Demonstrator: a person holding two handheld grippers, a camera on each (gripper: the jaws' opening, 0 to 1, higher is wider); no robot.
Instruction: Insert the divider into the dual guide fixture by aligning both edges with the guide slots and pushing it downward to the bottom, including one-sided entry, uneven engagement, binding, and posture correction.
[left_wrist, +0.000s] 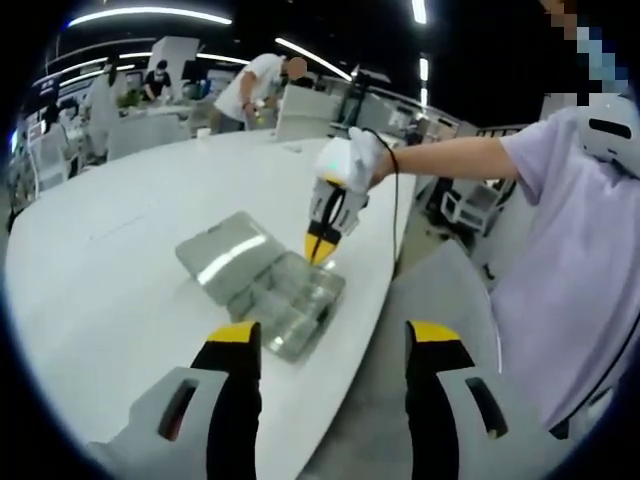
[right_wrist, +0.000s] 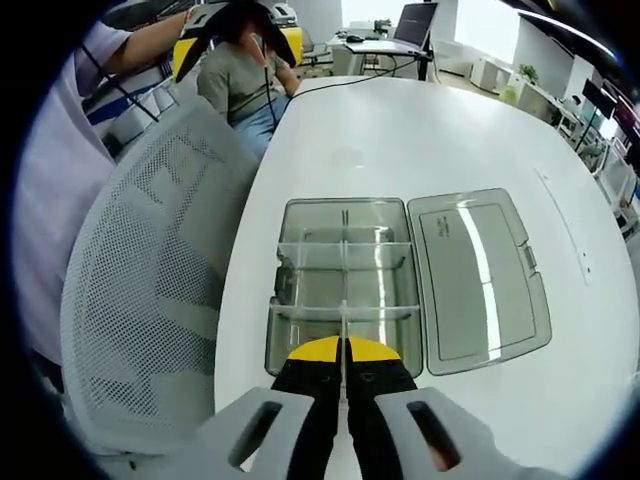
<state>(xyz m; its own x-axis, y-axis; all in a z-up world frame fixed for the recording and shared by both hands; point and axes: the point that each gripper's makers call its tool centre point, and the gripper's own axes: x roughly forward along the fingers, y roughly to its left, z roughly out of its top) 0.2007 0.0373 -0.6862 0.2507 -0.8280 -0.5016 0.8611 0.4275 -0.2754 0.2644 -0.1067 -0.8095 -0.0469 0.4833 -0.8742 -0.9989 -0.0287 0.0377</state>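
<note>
A clear plastic compartment box lies on the white table with its lid folded open beside it. My right gripper is shut on a thin clear divider, seen edge-on, standing in the box's nearest row on the centre line. From the left gripper view, the right gripper points down into the box, near its edge by the lid. My left gripper is open and holds nothing, hanging short of the box by the table edge; it appears far off as the left gripper.
A grey mesh chair stands close against the table edge beside the box. The person's arm reaches across to the right gripper. Other people sit and stand at desks behind. Bare white tabletop stretches beyond the lid.
</note>
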